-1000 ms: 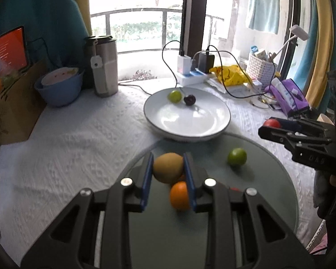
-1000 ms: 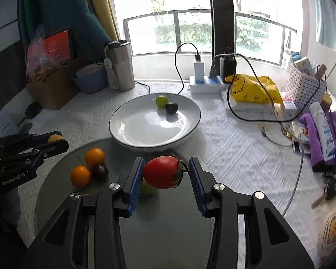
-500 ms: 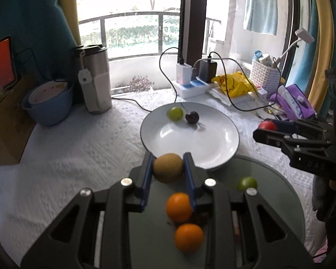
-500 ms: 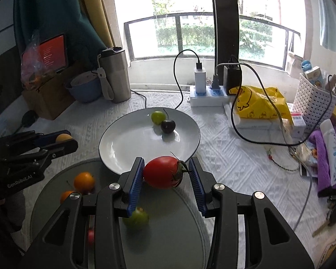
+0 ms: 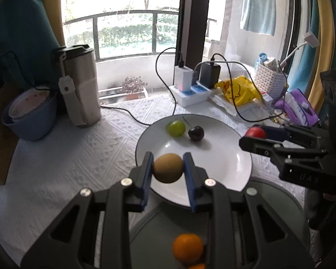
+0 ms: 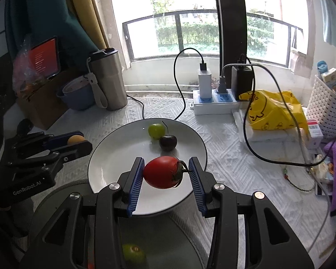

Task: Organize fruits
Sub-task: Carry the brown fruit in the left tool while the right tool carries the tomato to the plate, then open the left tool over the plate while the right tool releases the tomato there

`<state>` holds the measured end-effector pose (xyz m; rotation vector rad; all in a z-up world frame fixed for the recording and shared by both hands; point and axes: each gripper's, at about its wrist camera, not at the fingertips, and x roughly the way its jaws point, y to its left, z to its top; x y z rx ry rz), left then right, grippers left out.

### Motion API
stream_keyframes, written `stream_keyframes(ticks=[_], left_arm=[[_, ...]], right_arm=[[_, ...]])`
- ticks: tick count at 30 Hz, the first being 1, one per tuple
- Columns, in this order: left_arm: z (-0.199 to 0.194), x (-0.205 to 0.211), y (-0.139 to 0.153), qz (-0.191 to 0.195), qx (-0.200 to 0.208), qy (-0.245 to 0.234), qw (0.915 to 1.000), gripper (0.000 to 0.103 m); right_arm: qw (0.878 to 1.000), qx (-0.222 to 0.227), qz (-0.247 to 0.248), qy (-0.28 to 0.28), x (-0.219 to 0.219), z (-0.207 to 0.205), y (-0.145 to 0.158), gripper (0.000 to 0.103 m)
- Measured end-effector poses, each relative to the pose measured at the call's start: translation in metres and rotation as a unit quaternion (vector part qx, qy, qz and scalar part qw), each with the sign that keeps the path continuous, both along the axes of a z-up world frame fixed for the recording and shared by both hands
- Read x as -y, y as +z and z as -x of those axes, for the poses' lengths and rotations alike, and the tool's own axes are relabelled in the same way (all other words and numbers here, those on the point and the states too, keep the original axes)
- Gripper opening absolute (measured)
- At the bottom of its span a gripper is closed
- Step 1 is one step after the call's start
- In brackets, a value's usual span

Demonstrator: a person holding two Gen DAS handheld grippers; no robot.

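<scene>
The left gripper (image 5: 168, 168), black with blue ribbed pads, is clamped on a round brown kiwi-like fruit (image 5: 168, 167), both pads pressed against its sides, and holds it above the near rim of the round white ceramic plate (image 5: 224, 165). The right gripper (image 6: 165, 172), of the same build, grips a red tomato with a dark green stem (image 6: 162, 172) over the near part of the same plate; its left pad touches the fruit, while on the right side only the stem appears to reach the pad, though the angle makes this uncertain. On the far side of the plate lie a small green round fruit (image 6: 155, 130) and a dark cherry with a thin stem (image 6: 167, 142), just beside one another. The plate's near edge overlaps a dark round glass board (image 5: 280, 199), on which an orange citrus fruit (image 5: 187, 247) and a green lime-like fruit (image 6: 133, 255) rest. Everything stands on a white textured tablecloth (image 5: 78, 157).
</scene>
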<state>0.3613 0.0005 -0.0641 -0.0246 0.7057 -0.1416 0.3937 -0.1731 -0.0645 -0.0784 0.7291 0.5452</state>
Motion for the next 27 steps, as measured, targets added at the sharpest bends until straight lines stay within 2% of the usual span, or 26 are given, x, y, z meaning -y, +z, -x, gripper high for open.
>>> stream_keyframes(ticks=[14,19,23,25,26,27], left_arm=[[-0.035,-0.005,-0.029,0.013,-0.070,-0.006,0.9975,0.029],[-0.036,-0.003,-0.028,0.010,-0.079,-0.008,0.9968,0.029],[-0.029,-0.005,-0.022,0.013,-0.071,-0.003,0.9974,0.032],[-0.024,-0.007,-0.018,0.019,-0.064,0.003,0.9977,0.036],[-0.022,-0.009,-0.015,0.025,-0.060,0.006,0.9979,0.045],[-0.019,-0.011,-0.012,0.031,-0.055,0.009,0.9980,0.047]], right_arm=[[0.999,-0.033,0.016,0.007,-0.015,-0.018,-0.026,0.044],[0.999,-0.034,0.020,0.002,-0.015,-0.017,-0.025,0.044],[0.999,-0.028,0.019,-0.001,-0.014,-0.014,-0.019,0.044],[1.000,-0.023,0.018,-0.001,-0.013,-0.010,-0.015,0.044],[1.000,-0.020,0.018,-0.001,-0.013,-0.008,-0.012,0.044],[1.000,-0.017,0.018,0.000,-0.013,-0.006,-0.010,0.044]])
